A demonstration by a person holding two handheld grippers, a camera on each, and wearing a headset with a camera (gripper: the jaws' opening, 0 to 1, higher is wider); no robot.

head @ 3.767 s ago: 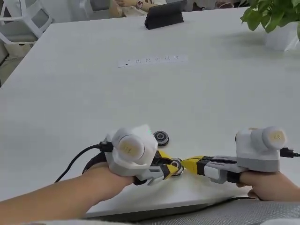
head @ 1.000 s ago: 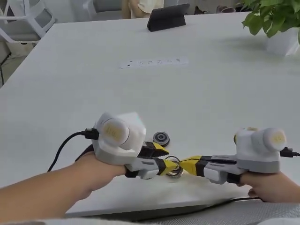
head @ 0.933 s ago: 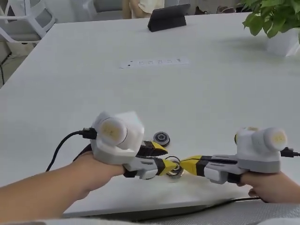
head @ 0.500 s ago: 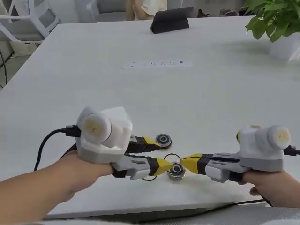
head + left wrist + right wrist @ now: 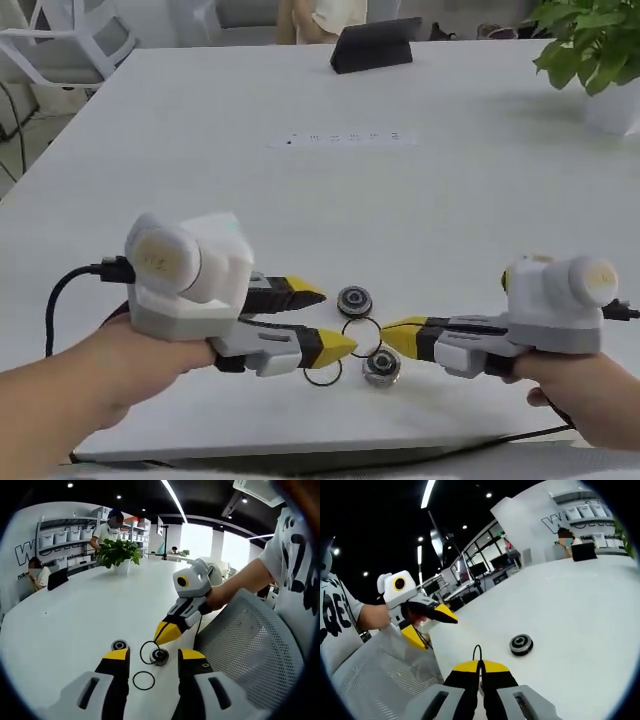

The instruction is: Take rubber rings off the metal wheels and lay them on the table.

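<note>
one ring on the table, another pinched by the right gripper
the right gripper (image 5: 388, 335) has its jaws together on a rubber ring (image 5: 362, 319), which sits just beside the near wheel (image 5: 381, 367) on the table (image 5: 300, 200). the left gripper (image 5: 318, 320) has its jaws apart and grips nothing; a loose ring (image 5: 322, 385) lies flat on the table just by its lower tip. the far wheel (image 5: 354, 300) rests near the upper tip.

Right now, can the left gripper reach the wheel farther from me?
Probably yes. The left gripper is open; the far wheel sits just past one jaw tip, nothing between. The right gripper, shut on a ring, is off to the side.
</note>
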